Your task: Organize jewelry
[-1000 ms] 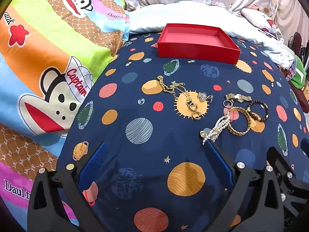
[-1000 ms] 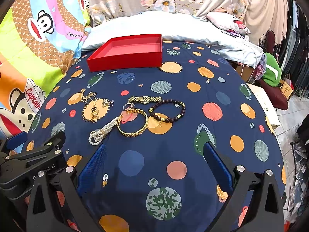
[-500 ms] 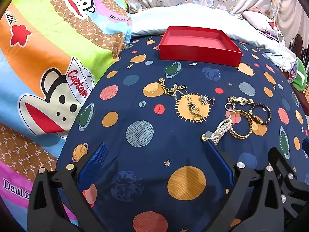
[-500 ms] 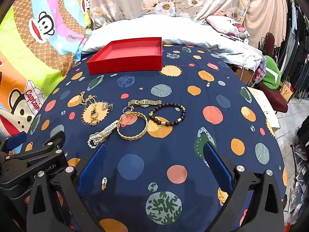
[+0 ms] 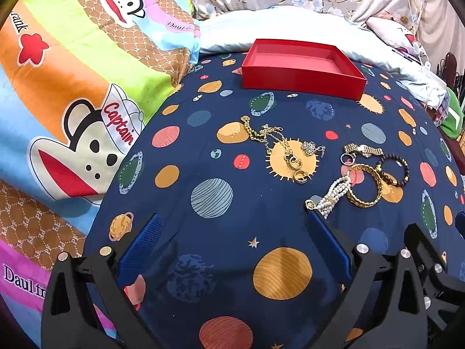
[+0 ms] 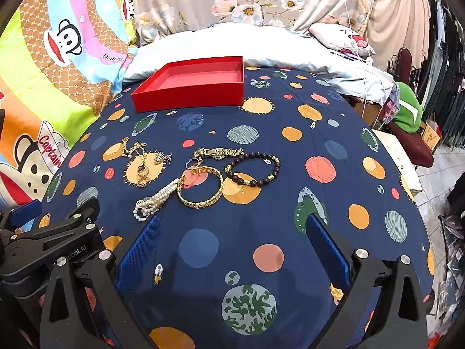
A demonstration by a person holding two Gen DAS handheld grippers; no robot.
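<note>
Several jewelry pieces lie mid-bedspread (image 6: 290, 232): gold chains (image 6: 139, 160) left, pearl strand (image 6: 157, 200), gold bangle (image 6: 200, 189), watch (image 6: 218, 152), beaded bracelet (image 6: 252, 171) right. Red tray (image 6: 191, 87) sits far, empty. Left gripper (image 5: 232, 224) and right gripper (image 6: 232, 224) hover near, both spread wide, holding nothing.

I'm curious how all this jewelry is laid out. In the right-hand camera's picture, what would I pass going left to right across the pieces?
Gold chain tangle → pearl bracelet → gold bangle → dark bead bracelet.
</note>
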